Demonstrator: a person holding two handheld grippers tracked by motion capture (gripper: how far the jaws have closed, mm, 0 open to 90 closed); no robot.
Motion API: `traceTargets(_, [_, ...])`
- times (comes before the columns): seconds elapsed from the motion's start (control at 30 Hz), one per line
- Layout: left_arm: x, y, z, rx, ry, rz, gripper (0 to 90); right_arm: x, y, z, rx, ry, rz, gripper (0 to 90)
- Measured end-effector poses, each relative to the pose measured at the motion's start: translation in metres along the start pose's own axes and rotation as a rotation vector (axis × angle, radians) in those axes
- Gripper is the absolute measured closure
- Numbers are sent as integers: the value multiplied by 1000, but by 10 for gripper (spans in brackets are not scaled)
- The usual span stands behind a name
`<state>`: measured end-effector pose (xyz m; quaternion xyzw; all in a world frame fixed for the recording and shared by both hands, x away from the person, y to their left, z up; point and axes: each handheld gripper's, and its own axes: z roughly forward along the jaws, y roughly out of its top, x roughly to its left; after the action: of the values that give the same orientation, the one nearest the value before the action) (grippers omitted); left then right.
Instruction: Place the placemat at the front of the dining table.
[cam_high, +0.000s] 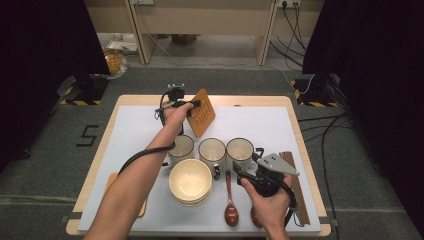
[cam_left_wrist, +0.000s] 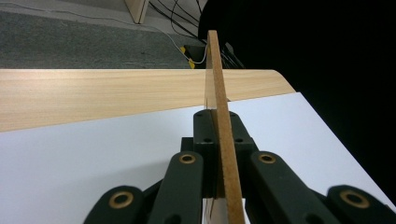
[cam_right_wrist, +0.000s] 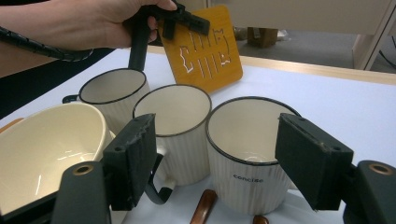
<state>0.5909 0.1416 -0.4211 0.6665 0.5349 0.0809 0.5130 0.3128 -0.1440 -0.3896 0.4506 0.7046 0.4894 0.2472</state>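
From the high view, the left gripper (cam_high: 196, 104) is held out over the far part of the white mat (cam_high: 130, 130) that covers the pale wooden table (cam_high: 250, 100), and its jaws are clamped on the edge of a thin, orange-brown wooden trivet with cut-out slots (cam_high: 202, 114), which hangs tilted in the air above the mat, just beyond the row of mugs. Three cream enamel mugs with dark rims stand side by side: the left mug (cam_high: 182, 148), the middle mug (cam_high: 212, 151) and the right mug (cam_high: 240, 150). In front of them sits a stack of cream bowls (cam_high: 190, 181), with a brown wooden spoon (cam_high: 230, 207) lying beside it. The right gripper (cam_high: 246, 176) hovers low near the right mug, jaws spread wide with nothing between them. In the left gripper view, the trivet (cam_left_wrist: 223, 116) is seen edge-on, pinched between the two black jaws, rising over the mat toward the table's far edge. In the right gripper view, the wide-open jaws frame the right mug (cam_right_wrist: 247, 149) without touching it; behind it the left gripper (cam_right_wrist: 180, 21) grips the trivet (cam_right_wrist: 205, 49) by its upper corner, clear of the mugs.
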Motion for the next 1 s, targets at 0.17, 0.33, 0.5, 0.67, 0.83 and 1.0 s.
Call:
traceTargets(0.17, [0,0,1,1,3,5,860,0,-1,1,4,2,1,295])
traceTargets(0.33, [1,0,2,5,4,15,860,0,-1,1,5,1,-3,295])
traceTargets(0.5, [3,-1,4,6,6,19,860,0,-1,1,5,0,-3,295])
traceTargets(0.67, [1,-1,6,7,1,25,860,-1,-2,2,8,-1,-1,295])
traceTargets(0.83, [1,-2,9,11,-1,26,860,-1,-2,1,7,-1,0,295])
traceTargets(1.0, [2,-1,9,12,-6,23,860,-1,-2,2,9,-2,-1,295])
